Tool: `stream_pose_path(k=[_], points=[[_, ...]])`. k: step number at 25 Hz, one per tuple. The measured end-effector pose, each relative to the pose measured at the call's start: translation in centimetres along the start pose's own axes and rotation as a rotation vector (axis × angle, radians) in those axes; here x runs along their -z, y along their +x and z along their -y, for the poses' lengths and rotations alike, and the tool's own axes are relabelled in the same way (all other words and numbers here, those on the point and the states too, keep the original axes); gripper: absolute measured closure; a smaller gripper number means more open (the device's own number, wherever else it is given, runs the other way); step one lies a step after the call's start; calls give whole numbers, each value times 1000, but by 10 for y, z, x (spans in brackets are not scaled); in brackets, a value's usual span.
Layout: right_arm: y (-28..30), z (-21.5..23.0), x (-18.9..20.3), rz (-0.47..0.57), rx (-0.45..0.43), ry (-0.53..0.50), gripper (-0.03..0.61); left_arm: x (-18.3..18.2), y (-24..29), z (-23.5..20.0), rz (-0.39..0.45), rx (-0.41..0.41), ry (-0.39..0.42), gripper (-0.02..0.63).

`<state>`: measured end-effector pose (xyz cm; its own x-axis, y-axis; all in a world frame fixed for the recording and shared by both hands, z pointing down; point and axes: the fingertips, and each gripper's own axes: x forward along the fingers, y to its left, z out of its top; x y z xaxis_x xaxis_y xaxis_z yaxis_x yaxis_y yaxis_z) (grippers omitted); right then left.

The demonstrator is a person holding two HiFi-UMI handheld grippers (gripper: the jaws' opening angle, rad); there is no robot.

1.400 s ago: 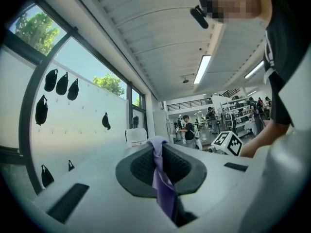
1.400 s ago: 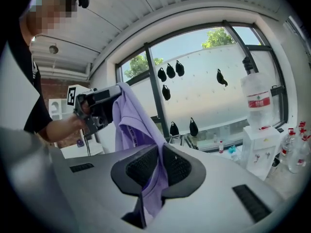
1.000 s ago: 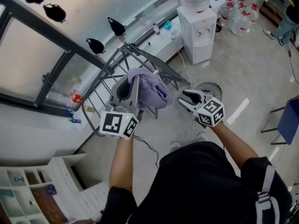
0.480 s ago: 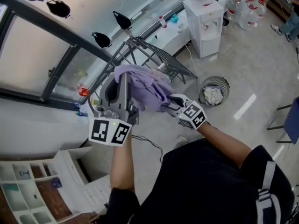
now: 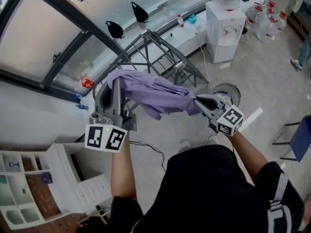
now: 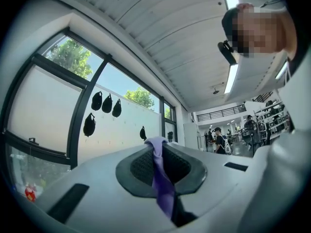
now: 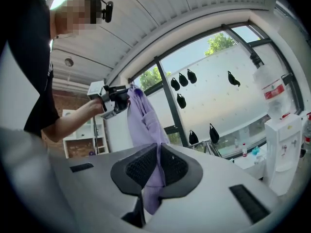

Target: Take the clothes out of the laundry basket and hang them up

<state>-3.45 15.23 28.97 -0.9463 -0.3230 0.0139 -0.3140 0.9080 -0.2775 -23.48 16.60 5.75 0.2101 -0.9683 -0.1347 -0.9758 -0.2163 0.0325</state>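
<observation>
- Fingers of the left gripper (image 5: 111, 85) are clamping tight on a thin pinch of the purple garment (image 5: 150, 89), with the cloth running up between the pads and over their tips.
- Fingers of the right gripper (image 5: 198, 101) are closing on another fold of the same garment. Cloth is lying between the pads and trailing out below them.
- The garment is hanging in the air, drawn across between the two grippers in front of the person. It is sitting high above the floor and close to the grey drying rack (image 5: 165, 57) by the window. Whether it is brushing the rack cannot be told.
- It is looking soft, light and limp: it is sagging and bunching in the middle and holding no shape of its own, so weight is probably not the worry.
- Slipping seems the likelier risk, since each grip is biting only a narrow fold that a sharp tug could be pulling free.
- A thicker edge such as a hem or seam, with the two holds well apart, would probably be spreading it flat for hanging. Which part each gripper is holding now cannot be made out.
</observation>
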Motion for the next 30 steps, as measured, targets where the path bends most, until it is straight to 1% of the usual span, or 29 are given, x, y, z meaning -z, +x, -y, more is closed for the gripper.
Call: stream_pose_path(k=[4, 5, 7, 9, 10, 12, 16, 18, 20, 22, 25, 30], points=[[5, -13, -32, 35, -79, 17, 568, -6, -34, -40, 24, -45, -41, 600], [9, -16, -35, 24, -95, 8, 569, -8, -41, -45, 30, -44, -50, 600], [22, -25, -33, -13, -119, -43, 572, -13, -52, -49, 38, -27, -56, 600], [38, -36, -30, -33, -136, -74, 572, -18, -62, -53, 37, -16, -39, 600], [46, -40, -31, -27, -138, -76, 574, -20, -68, -59, 36, -25, -21, 600], [61, -47, -40, 5, -126, -78, 574, -24, -86, -81, 31, -69, 18, 598], [96, -60, -86, 103, -119, -97, 575, -30, -132, -138, 20, -172, 48, 600], [116, -70, -112, 145, -136, -115, 575, -30, -152, -161, 14, -211, 55, 598], [137, -83, -137, 179, -161, -157, 575, -34, -172, -180, 15, -245, 65, 600], [159, -96, -161, 215, -182, -199, 575, -41, -189, -197, 24, -273, 78, 599], [190, -110, -192, 253, -210, -217, 575, -50, -212, -218, 38, -318, 84, 600], [237, -125, -225, 264, -259, -248, 575, -52, -235, -238, 37, -378, 75, 599]])
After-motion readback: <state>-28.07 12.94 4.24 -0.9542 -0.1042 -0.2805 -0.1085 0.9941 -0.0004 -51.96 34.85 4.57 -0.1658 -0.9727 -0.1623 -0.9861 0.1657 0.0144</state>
